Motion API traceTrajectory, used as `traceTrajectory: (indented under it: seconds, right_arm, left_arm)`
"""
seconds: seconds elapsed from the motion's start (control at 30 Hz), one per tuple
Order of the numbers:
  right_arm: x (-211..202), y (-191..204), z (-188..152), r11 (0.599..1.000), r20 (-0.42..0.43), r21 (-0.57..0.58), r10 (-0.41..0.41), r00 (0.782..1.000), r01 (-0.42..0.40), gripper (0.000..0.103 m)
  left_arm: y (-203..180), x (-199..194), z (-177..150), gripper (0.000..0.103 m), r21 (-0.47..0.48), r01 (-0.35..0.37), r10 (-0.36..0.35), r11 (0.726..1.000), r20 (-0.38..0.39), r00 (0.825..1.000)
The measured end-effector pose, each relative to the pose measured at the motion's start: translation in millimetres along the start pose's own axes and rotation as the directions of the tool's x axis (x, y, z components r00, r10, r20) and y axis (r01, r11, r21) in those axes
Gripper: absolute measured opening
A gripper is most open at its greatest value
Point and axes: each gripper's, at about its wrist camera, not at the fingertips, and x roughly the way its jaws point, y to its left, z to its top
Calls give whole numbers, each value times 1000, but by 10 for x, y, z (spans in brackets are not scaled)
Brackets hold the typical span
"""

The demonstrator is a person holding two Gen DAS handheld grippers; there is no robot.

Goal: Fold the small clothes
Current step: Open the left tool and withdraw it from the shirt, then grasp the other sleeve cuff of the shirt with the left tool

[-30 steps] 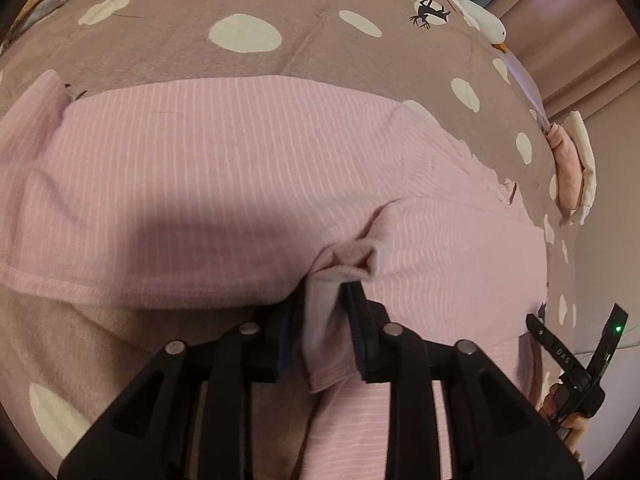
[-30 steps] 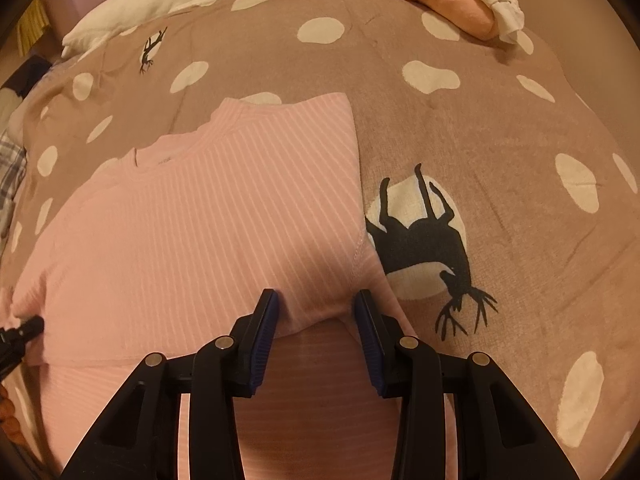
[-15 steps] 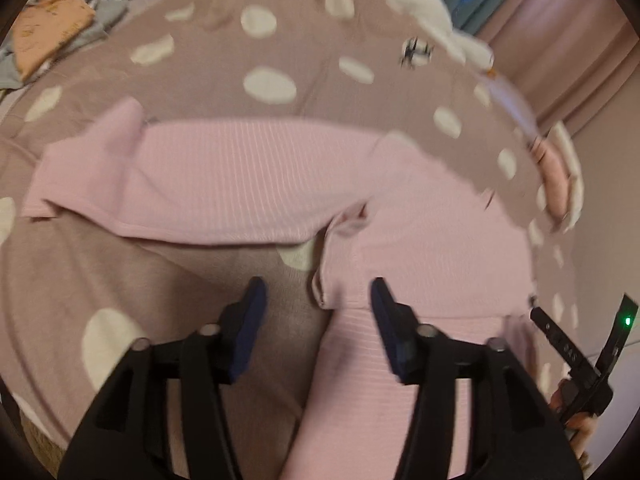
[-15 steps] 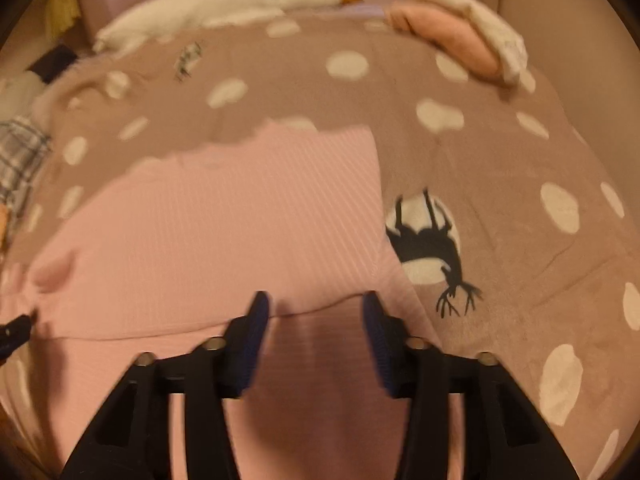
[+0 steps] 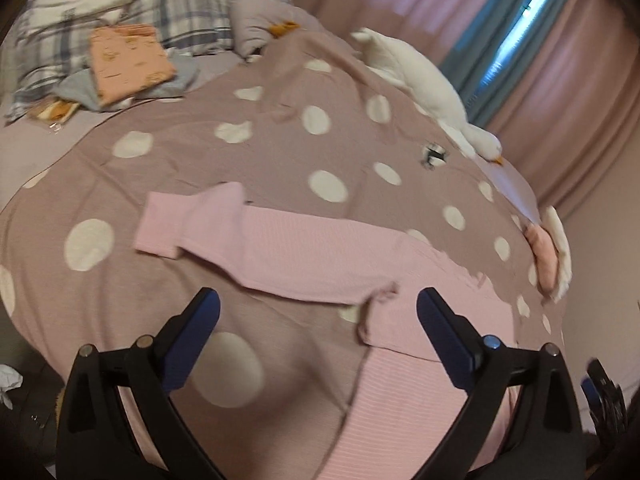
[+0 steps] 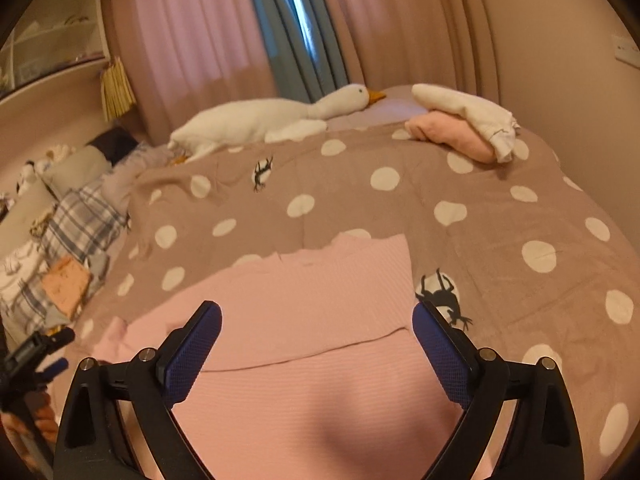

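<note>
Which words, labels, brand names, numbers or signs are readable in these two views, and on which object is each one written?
No readable text appears in either view.
Brown spotted blanket: black animal figures only, no letters.
Folded orange cloth: small printed marks, too blurred to read.
Pink ribbed top: no label or print visible.
White wall plate: too small to show any marking.

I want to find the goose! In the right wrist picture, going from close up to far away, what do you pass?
Pink shirt → spotted blanket → white goose toy → curtains.
</note>
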Motion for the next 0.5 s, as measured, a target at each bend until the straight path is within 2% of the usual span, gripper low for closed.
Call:
traceTrajectory:
  seconds: [0.13, 0.27, 0.5]
  right_arm:
    - [-76, 18, -105, 998, 16, -16, -53, 998, 53, 96]
    - [-69, -12, -195, 993, -6, -23, -114, 993, 114, 96]
    - [-81, -113, -322, 990, -66, 29, -139, 988, 141, 96]
  left_arm:
    - [270, 88, 34, 99, -59, -24, 23, 998, -31, 999]
    - [522, 163, 71, 99, -120, -72, 68, 990, -32, 997]
    - [908, 333, 131, 98, -199, -137, 129, 970, -54, 990]
